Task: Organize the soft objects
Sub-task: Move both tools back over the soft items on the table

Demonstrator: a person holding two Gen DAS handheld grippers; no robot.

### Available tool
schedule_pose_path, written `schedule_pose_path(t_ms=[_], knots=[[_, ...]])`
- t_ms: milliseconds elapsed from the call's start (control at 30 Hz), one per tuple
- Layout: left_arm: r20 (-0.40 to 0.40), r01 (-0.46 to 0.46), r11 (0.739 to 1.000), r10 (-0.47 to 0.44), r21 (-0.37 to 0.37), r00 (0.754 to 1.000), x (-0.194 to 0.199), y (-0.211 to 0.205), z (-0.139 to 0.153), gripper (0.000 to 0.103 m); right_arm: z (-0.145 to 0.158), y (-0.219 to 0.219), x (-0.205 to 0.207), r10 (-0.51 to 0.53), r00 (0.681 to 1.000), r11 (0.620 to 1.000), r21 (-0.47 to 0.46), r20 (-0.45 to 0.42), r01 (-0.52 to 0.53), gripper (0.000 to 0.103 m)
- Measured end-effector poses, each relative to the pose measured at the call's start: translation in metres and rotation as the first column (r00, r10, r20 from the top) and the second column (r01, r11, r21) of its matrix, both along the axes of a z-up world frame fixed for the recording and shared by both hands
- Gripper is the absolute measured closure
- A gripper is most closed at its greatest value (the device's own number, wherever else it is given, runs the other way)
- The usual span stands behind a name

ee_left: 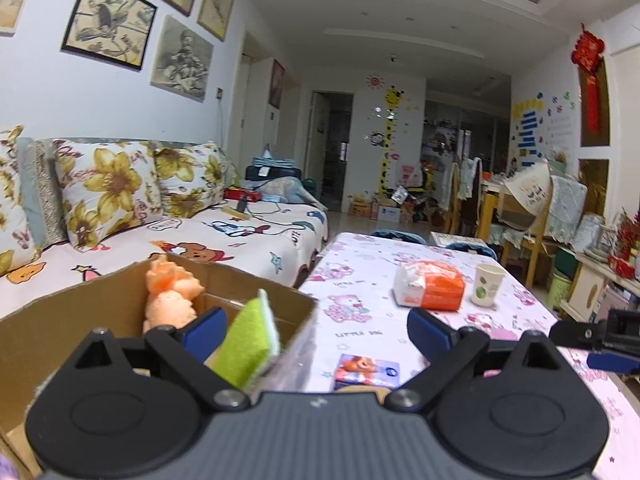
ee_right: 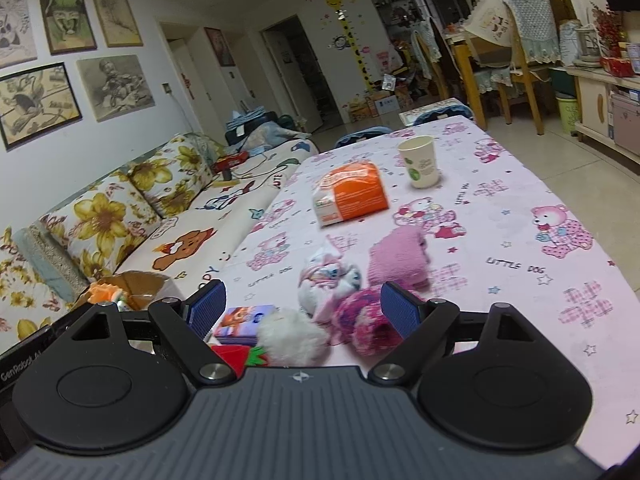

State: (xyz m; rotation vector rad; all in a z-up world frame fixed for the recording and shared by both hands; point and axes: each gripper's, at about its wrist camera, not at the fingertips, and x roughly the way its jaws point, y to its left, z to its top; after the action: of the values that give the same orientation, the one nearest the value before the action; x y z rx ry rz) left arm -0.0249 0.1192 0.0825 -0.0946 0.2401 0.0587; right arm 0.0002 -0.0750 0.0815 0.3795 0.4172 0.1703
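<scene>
A cardboard box at the table's left edge holds an orange plush toy and a green sponge leaning on its right wall. My left gripper is open and empty above the box's right rim. My right gripper is open and empty, hovering over a cluster of soft things: a white fluffy ball, a pink-purple fuzzy roll, a white-pink plush and a folded pink cloth. The box also shows in the right wrist view.
An orange tissue pack and a paper cup stand farther back on the pink bear tablecloth. A small tissue packet and a red strawberry item lie near the front. A sofa runs along the left.
</scene>
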Motion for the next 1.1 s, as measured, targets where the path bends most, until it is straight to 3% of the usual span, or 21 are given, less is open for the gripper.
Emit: schedule_pose_path(t_ms=[633, 833, 1100], knots=[[-0.080, 0.114, 0.985, -0.104, 0.131, 0.991, 0.010, -0.044, -0.021, 0.001, -0.016, -0.021, 0.006, -0.094, 0.994, 0.995, -0.026, -0.058, 0.092, 0.000], [-0.139, 0.147, 0.970, -0.121, 0.194, 0.983, 0.018, -0.060, -0.035, 0.001, -0.031, -0.023, 0.022, -0.056, 0.991, 0.998, 0.023, -0.123, 0.059, 0.000], [-0.207, 0.121, 0.973, -0.079, 0.197, 0.975, 0.035, -0.061, -0.048, 0.001, -0.042, -0.009, 0.040, 0.002, 0.987, 0.998, 0.055, -0.159, 0.007, 0.000]])
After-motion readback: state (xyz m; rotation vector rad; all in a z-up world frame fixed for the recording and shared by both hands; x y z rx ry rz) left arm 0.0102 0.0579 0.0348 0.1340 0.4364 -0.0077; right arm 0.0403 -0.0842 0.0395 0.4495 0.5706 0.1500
